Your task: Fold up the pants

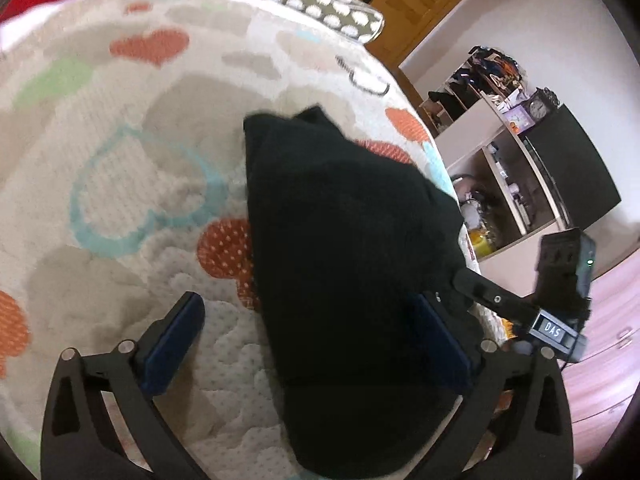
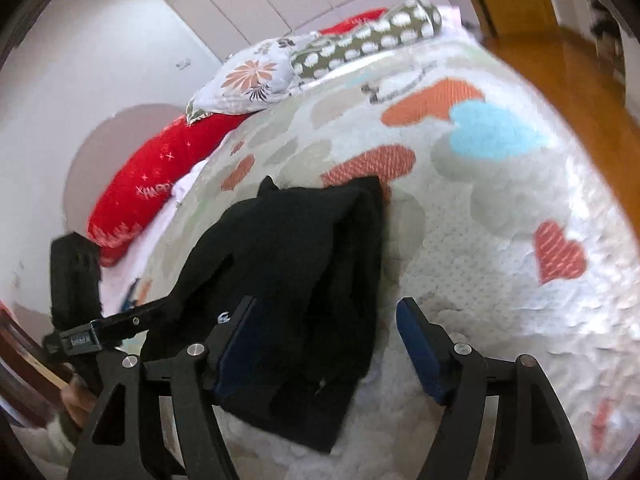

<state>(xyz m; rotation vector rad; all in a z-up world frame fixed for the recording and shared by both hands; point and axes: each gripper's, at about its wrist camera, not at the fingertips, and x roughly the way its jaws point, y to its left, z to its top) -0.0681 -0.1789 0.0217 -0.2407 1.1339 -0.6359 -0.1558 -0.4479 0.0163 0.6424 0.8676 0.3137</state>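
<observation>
Black pants [image 1: 344,248] folded on bedspread [image 1: 120,168]: soft, light, limp; pinch layered 6 o'clock edge; both jaws spread, empty.

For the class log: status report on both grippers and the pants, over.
Left gripper open, right gripper open. Black fabric pants bunched on heart-print quilted bedspread, unheld. Nothing in the way.
</observation>
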